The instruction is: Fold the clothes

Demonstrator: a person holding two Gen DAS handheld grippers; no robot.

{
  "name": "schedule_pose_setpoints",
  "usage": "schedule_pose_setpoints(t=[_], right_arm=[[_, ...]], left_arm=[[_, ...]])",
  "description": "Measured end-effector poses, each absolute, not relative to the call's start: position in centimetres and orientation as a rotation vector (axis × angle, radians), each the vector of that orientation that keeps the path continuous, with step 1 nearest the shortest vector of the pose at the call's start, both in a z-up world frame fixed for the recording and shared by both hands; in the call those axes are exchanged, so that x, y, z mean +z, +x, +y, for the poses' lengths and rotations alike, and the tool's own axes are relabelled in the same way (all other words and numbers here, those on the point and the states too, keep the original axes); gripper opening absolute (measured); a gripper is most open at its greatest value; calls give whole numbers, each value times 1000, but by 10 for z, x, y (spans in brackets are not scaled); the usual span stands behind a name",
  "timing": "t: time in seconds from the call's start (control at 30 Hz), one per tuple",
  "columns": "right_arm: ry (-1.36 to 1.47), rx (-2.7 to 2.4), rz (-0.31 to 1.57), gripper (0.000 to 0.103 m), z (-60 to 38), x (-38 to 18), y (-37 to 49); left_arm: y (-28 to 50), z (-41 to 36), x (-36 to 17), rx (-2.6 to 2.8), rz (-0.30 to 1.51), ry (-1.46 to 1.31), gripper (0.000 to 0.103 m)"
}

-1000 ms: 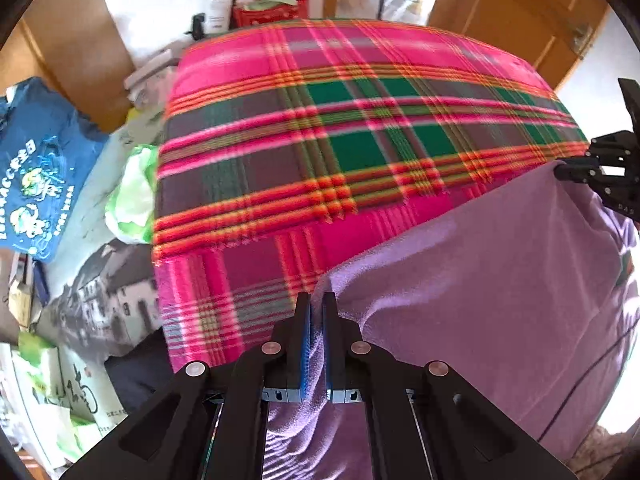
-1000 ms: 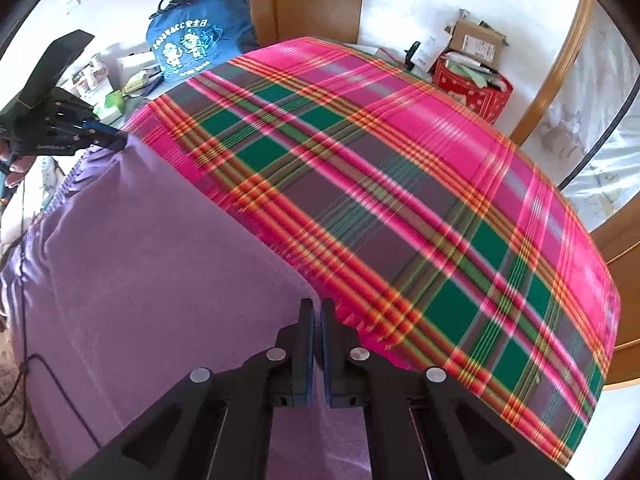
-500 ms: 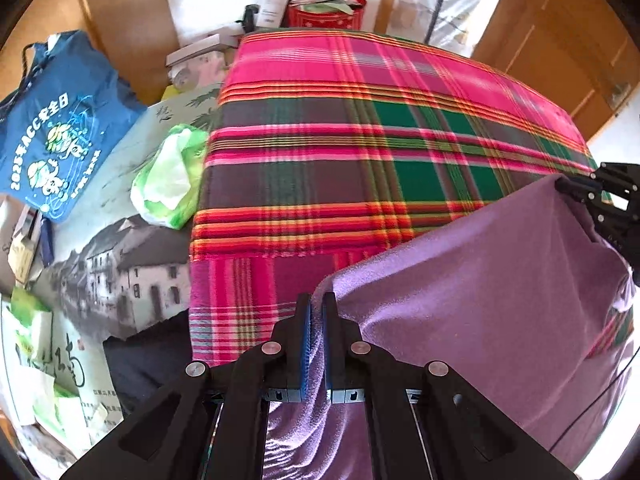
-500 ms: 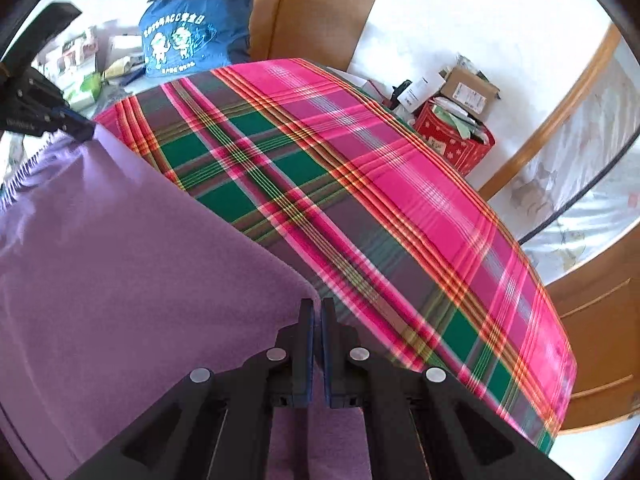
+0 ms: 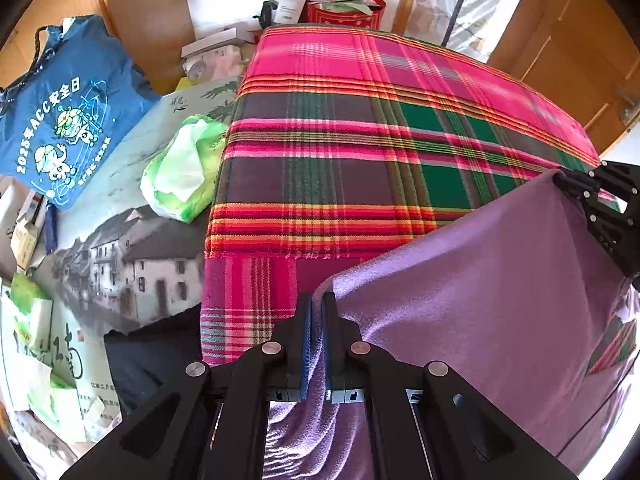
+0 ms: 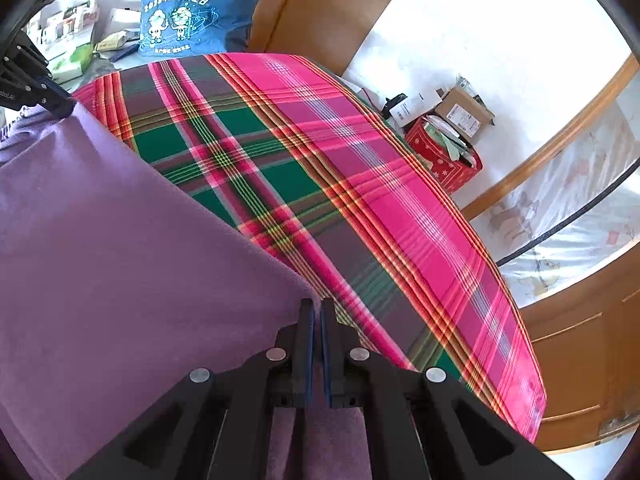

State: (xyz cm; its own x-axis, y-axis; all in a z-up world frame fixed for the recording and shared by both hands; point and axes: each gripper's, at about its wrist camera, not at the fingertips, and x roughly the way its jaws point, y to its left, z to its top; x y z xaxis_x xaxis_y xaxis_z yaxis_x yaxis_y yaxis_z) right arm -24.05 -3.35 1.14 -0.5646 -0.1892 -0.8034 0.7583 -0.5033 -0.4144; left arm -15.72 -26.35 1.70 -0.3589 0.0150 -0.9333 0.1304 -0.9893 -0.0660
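A purple garment (image 5: 500, 288) hangs stretched between my two grippers above a pink, green and red plaid blanket (image 5: 380, 152) that covers the bed. My left gripper (image 5: 317, 300) is shut on one top corner of the garment. My right gripper (image 6: 317, 306) is shut on the other top corner, and the cloth (image 6: 120, 260) spreads to the left of it. Each gripper shows in the other's view: the right one (image 5: 560, 178) at the right edge, the left one (image 6: 66, 106) at the far left.
Left of the bed lie a blue printed bag (image 5: 64, 120), a green and white plastic bag (image 5: 184, 168) and a sheet printed with houses (image 5: 132, 264). A red basket (image 5: 348, 10) with boxes stands past the bed's far end. Wooden doors (image 6: 580, 360) stand at the right.
Both grippers have lifted and swung with the garment still held. The views now look down more on the bed and the floor clutter. The garment stays stretched between them.
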Motion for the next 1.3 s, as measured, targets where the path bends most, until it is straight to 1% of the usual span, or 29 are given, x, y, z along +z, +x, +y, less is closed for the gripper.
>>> schedule_pose_setpoints(t=[0.23, 0.43, 0.47, 0.6, 0.7, 0.8, 0.87, 0.93, 1.07, 1.17, 1.3], right_arm=[[927, -2097, 1153, 3, -46, -4, -238], [975, -2099, 1110, 6, -46, -1, -246], [1002, -2093, 1088, 7, -45, 2, -247], [1054, -2083, 996, 8, -33, 18, -247], [1096, -2066, 930, 12, -22, 31, -247], [1138, -2070, 849, 13, -1, 46, -247], [1178, -2069, 759, 13, 17, 58, -243], [1181, -2095, 680, 13, 39, 70, -239], [1182, -2217, 594, 14, 110, 87, -217], [1252, -2338, 501, 15, 174, 88, -203], [1349, -2488, 330, 21, 260, 82, -176]], left_arm=[[-157, -270, 18, -2514, 198, 1713, 5], [-154, -272, 15, -2478, 195, 1715, 5], [-153, -271, 16, -2474, 198, 1715, 5], [-145, -270, 23, -2464, 238, 1713, 6], [-138, -266, 29, -2470, 257, 1715, 6], [-131, -254, 39, -2494, 263, 1710, 7], [-128, -240, 46, -2516, 246, 1733, 7], [-123, -220, 54, -2562, 191, 1760, 9], [-110, -177, 70, -2664, 95, 1799, 18], [-107, -148, 71, -2708, 68, 1846, 20], [-110, -106, 65, -2755, 0, 1900, 20]])
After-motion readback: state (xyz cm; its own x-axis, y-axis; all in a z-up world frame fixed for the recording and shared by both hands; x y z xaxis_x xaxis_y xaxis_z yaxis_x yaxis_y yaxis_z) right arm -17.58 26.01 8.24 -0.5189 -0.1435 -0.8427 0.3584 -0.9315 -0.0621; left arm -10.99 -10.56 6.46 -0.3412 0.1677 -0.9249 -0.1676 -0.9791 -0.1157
